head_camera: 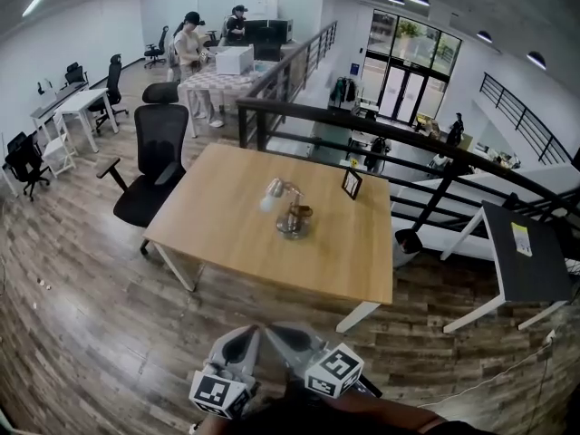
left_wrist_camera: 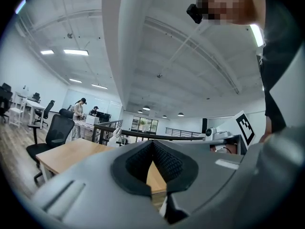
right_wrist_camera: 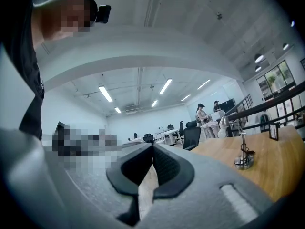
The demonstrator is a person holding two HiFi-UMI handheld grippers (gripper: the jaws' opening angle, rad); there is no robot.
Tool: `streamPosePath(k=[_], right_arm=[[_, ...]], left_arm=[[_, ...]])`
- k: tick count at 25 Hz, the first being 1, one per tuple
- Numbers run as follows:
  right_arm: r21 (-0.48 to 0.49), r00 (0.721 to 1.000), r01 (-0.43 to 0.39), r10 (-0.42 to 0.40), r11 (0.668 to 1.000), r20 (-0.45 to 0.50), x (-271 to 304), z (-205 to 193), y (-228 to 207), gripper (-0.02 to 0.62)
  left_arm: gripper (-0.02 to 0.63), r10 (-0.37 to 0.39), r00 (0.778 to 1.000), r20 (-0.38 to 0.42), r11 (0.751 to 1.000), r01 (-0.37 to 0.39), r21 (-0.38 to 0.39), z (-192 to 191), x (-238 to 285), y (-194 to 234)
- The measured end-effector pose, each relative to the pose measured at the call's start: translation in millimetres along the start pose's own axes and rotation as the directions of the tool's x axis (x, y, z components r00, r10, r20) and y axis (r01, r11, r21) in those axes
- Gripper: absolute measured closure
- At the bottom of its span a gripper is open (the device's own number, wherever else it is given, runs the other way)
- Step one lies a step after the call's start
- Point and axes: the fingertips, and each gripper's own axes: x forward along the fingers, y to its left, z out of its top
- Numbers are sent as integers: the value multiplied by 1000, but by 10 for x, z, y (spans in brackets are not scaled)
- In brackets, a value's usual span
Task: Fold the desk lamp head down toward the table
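Lamp [head_camera: 288,208] just right of the table's [head_camera: 208,243] centre — I'm well short of it.
My left gripper [left_wrist_camera: 153,143] and right gripper [right_wrist_camera: 152,147] are both pinched closed on nothing. I'd open one wide, steady the base [head_camera: 293,226] with the other, then ease the head [head_camera: 271,198] down slowly. The near edge is bare — room to come in; a frame [head_camera: 352,183] stands by the far edge, a chair [head_camera: 154,166] at the far left corner.

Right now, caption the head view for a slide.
Shut and empty, the left tool and right tool face a wooden table holding a desk lamp and small frame.
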Motion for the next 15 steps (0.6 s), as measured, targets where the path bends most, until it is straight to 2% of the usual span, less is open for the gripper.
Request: streamPosePath(k=[6, 12, 15], right_arm=[[12, 999, -34, 34, 999, 11, 415, 212, -606, 594], [-1, 997, -71, 71, 997, 15, 810, 501, -1413, 594], [-1, 998, -67, 67, 998, 15, 896, 659, -1823, 590]], left_arm=[[604, 41, 999, 0, 999, -41, 18, 96, 544, 405], [604, 41, 999, -7, 999, -41, 22, 212, 1408, 719], [604, 53, 998, 18, 998, -54, 35, 222, 1812, 847]])
